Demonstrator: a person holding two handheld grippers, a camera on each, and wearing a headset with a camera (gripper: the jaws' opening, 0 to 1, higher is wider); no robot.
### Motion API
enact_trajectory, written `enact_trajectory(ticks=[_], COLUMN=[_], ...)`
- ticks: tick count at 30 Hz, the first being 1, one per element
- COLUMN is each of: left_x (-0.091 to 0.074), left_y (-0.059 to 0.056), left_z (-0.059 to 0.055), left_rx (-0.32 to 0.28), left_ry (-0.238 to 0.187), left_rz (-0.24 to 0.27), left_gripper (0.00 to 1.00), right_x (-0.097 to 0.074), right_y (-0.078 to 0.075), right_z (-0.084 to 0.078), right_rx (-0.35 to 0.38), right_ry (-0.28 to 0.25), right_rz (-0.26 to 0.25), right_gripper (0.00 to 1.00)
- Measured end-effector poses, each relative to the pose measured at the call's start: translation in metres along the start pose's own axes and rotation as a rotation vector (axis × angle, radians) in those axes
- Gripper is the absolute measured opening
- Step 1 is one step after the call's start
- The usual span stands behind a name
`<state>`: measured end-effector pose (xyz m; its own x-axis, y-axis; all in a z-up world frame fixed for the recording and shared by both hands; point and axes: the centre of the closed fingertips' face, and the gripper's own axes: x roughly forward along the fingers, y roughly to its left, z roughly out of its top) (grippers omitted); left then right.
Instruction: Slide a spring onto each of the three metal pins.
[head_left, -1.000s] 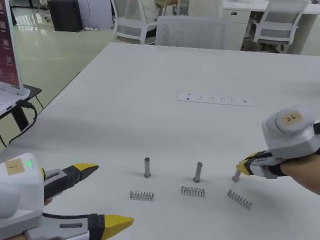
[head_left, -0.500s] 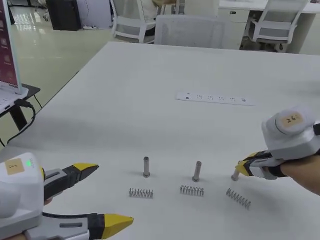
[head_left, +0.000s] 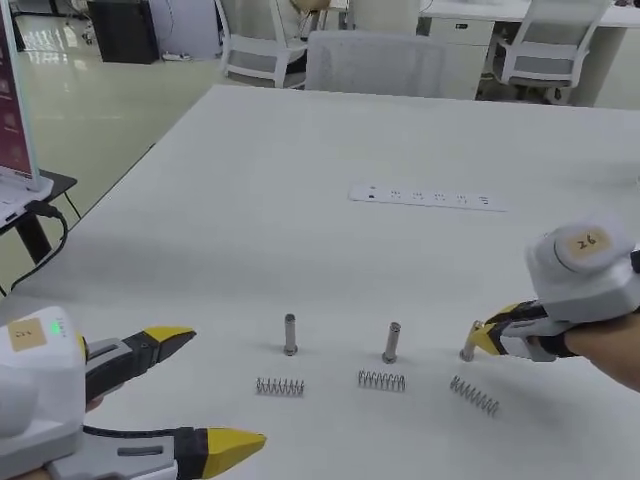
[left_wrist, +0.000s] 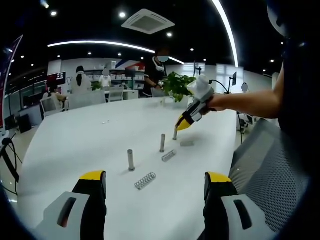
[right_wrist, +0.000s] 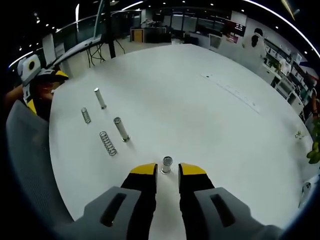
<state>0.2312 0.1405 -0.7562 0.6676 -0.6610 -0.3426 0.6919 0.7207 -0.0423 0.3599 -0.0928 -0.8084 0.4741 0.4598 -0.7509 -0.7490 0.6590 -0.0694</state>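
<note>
Three short metal pins stand in a row on the white table: left pin (head_left: 290, 334), middle pin (head_left: 392, 342), right pin (head_left: 468, 351). A loose spring lies in front of each: (head_left: 280, 386), (head_left: 383, 380), (head_left: 474, 396). My right gripper (head_left: 484, 338) is at the right pin. In the right gripper view its yellow tips (right_wrist: 167, 172) flank that pin (right_wrist: 167, 163), with a thin gap on each side. My left gripper (head_left: 205, 388) hovers wide open at the near left, holding nothing. In the left gripper view it (left_wrist: 155, 176) faces the left pin (left_wrist: 131, 160) and its spring (left_wrist: 145, 180).
A white power strip (head_left: 428, 198) lies flat further back on the table. Office chairs (head_left: 375, 62) stand at the far edge. A laptop on a stand (head_left: 12, 150) sits off the table's left side. People sit and stand in the background of the left gripper view.
</note>
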Motion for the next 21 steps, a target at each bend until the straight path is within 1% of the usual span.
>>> enact_trajectory(ticks=[10,21], left_x=[0.001,0.005], left_y=[-0.002,-0.004], left_z=[0.000,0.001], left_rx=[0.005,0.007], left_ry=[0.004,0.003], left_rz=[-0.010,-0.025], left_gripper=[0.77,0.77], right_x=[-0.009,-0.019], right_y=[0.000,0.005], right_z=[-0.003,-0.014], right_rx=[-0.003,-0.004], right_ry=[-0.012,-0.012], right_rz=[-0.006,0.000], right_gripper=[0.17,0.18])
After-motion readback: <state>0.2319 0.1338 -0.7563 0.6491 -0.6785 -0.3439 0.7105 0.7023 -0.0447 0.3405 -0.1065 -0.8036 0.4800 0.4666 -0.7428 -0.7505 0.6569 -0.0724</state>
